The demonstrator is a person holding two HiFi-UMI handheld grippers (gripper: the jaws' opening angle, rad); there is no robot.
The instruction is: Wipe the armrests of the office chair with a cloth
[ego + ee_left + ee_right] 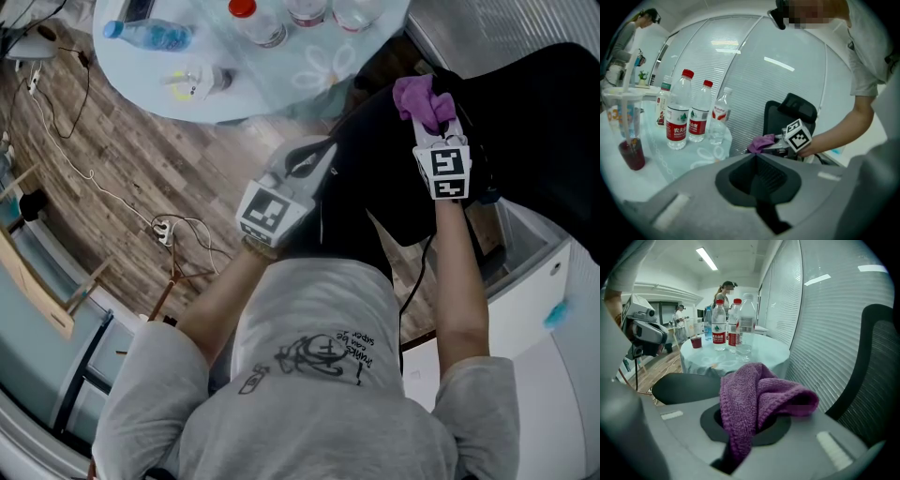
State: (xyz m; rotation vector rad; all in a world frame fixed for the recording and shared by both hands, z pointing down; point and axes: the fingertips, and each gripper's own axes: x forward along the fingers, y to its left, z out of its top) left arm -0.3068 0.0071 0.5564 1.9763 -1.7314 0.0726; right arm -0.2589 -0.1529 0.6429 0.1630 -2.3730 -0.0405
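Grips the purple cloth point(757, 394) in the right gripper point(433, 120), jaws closed on a thick bunch spilling over them, presumably to have a fat wad ready for rubbing. Holds it above the office chair point(375, 173), close beside the mesh backrest point(876, 376), and not visibly pressed onto an armrest yet; impossible to pick out for certain the armrest beneath. Shows a dark padded part point(684, 385) of the chair just beyond the cloth, perhaps the far armrest. Hangs the left gripper point(323, 152) at the chair's opposite side, jaws together on nothing, probably parked clear of the wipe or ready to steady the chair. Spots the round table point(272, 94) with water bottles point(677, 117) just past the chair, no part in the job.
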